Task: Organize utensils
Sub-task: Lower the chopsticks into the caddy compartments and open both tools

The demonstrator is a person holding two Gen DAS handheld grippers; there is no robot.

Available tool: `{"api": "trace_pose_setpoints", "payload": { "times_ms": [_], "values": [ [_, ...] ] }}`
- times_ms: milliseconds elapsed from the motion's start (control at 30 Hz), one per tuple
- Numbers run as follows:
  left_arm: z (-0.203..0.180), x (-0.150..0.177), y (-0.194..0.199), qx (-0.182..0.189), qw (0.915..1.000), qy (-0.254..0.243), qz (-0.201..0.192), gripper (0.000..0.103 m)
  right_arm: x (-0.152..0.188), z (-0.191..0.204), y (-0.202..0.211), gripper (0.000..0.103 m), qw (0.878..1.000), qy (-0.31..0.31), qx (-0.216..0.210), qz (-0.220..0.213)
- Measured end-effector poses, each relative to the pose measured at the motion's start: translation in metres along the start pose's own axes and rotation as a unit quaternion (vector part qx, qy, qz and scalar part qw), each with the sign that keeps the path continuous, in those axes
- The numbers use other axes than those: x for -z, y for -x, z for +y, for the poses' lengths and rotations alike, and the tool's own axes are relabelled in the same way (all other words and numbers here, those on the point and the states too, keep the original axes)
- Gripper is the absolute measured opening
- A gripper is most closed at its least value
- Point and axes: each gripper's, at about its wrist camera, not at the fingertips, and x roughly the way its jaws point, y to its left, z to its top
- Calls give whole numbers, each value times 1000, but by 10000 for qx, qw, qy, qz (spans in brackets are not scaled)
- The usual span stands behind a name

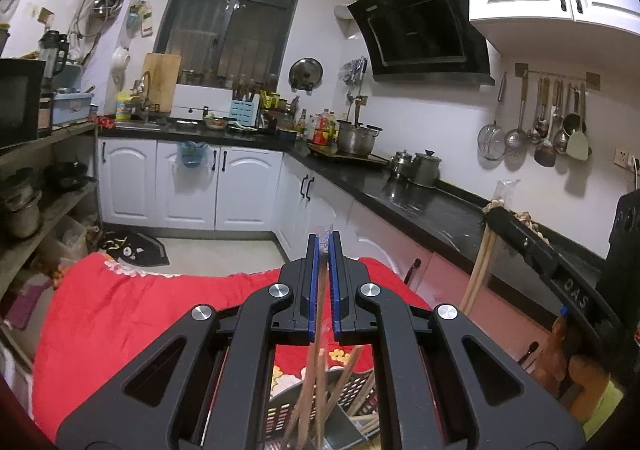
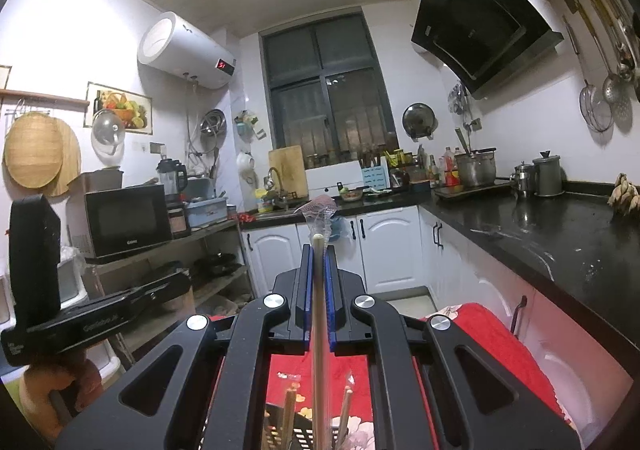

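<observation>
My left gripper point(image 1: 324, 250) is shut on a thin brown chopstick point(image 1: 319, 314) with a scrap of clear plastic point(image 1: 325, 234) at its tip. Below it, several chopsticks point(image 1: 344, 378) stand in a dark perforated basket point(image 1: 280, 414) on a red floral cloth point(image 1: 120, 310). My right gripper point(image 2: 319, 254) is shut on a pale chopstick point(image 2: 317, 330) in a clear sleeve point(image 2: 320, 215). The left wrist view shows the right gripper point(image 1: 491, 213) at the right with pale chopsticks point(image 1: 478, 270) hanging from it. The left gripper's black body point(image 2: 120, 310) shows at the left in the right wrist view.
A black L-shaped countertop point(image 1: 420, 201) over white cabinets point(image 1: 184, 185) carries steel pots point(image 1: 354, 137) and bottles. Ladles and strainers point(image 1: 540, 129) hang on the right wall. An open shelf point(image 2: 168, 246) with a microwave point(image 2: 126, 217) stands at the left.
</observation>
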Motion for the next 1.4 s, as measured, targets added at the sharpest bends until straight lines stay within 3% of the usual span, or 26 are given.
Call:
{"api": "trace_pose_setpoints", "payload": {
  "times_ms": [400, 733, 1067, 1167, 1400],
  "values": [
    [13, 17, 0, 64, 9999, 57, -144, 3, 8, -5, -14, 6, 9999, -109, 72, -23],
    [16, 40, -17, 124, 9996, 42, -252, 3, 38, 15, -24, 6, 9974, 135, 495, -514],
    [36, 65, -20, 130, 9996, 232, 121, 3, 66, 25, -31, 6, 9994, 141, 294, 91],
    [36, 68, -19, 128, 9995, 213, 205, 3, 68, 26, -27, 14, 9994, 135, 207, 241],
    [34, 76, -18, 180, 9989, 236, 368, 4, 69, 30, -14, 19, 9985, 183, 191, 487]
  ]
}}
